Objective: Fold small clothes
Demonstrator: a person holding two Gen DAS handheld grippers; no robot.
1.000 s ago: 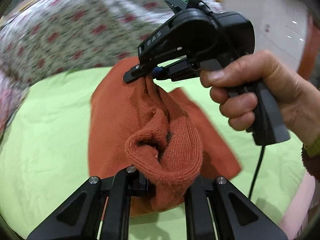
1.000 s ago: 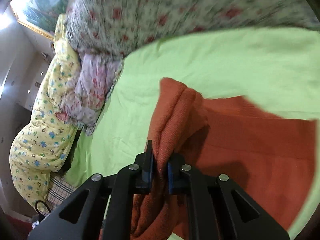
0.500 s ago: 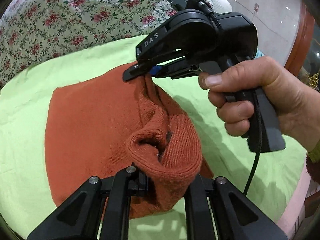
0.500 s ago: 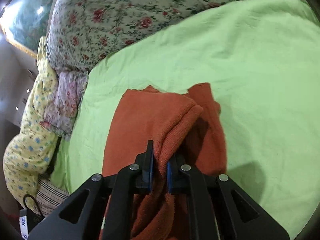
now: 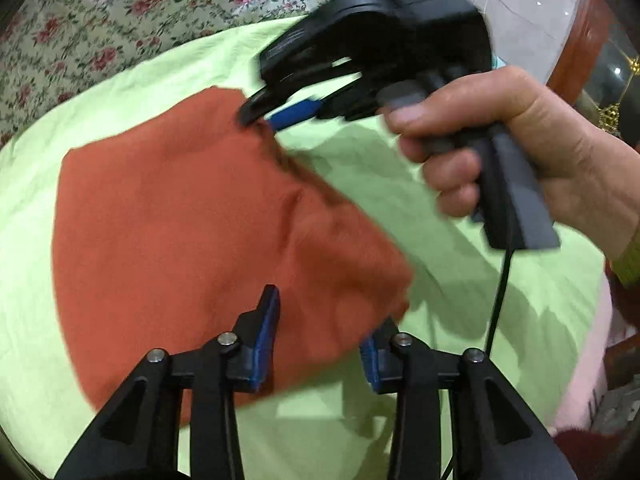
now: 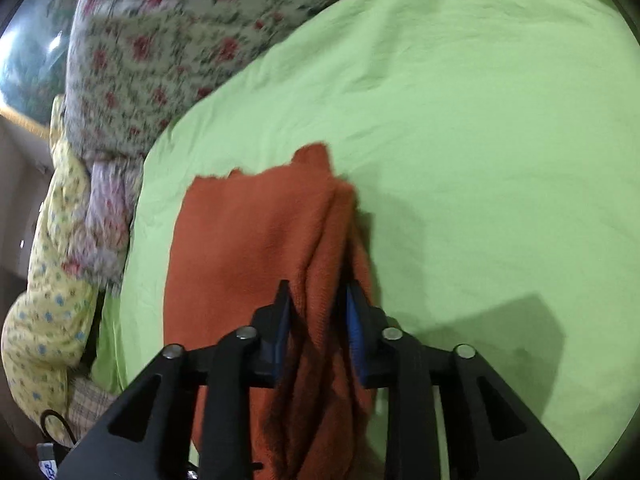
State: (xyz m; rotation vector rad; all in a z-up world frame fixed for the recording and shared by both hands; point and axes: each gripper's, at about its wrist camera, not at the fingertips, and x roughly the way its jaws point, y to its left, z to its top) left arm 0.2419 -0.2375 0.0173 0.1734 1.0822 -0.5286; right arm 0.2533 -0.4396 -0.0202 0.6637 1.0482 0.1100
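Note:
An orange knitted garment [image 5: 180, 220] lies folded over on a light green sheet [image 5: 460, 300]. In the left wrist view my left gripper [image 5: 324, 312] hovers over its near edge with jaws opening; the cloth lies flat under them and no pad presses it. A hand [image 5: 500, 140] holds my right gripper [image 5: 260, 114] at the garment's far right corner. In the right wrist view the right gripper [image 6: 318, 300] has jaws opening, with a loose ridge of the garment [image 6: 248, 240] standing between its blue pads [image 6: 356, 324].
A floral quilt [image 5: 120, 20] is bunched along the sheet's far side. Yellow patterned bedding [image 6: 44, 280] is piled to the left in the right wrist view. Green sheet [image 6: 480, 120] stretches right of the garment. A black cable [image 5: 500, 280] hangs from the right gripper.
Both grippers came down onto the sheet and opened. The raised fold that they held has dropped and now lies flat on the garment.

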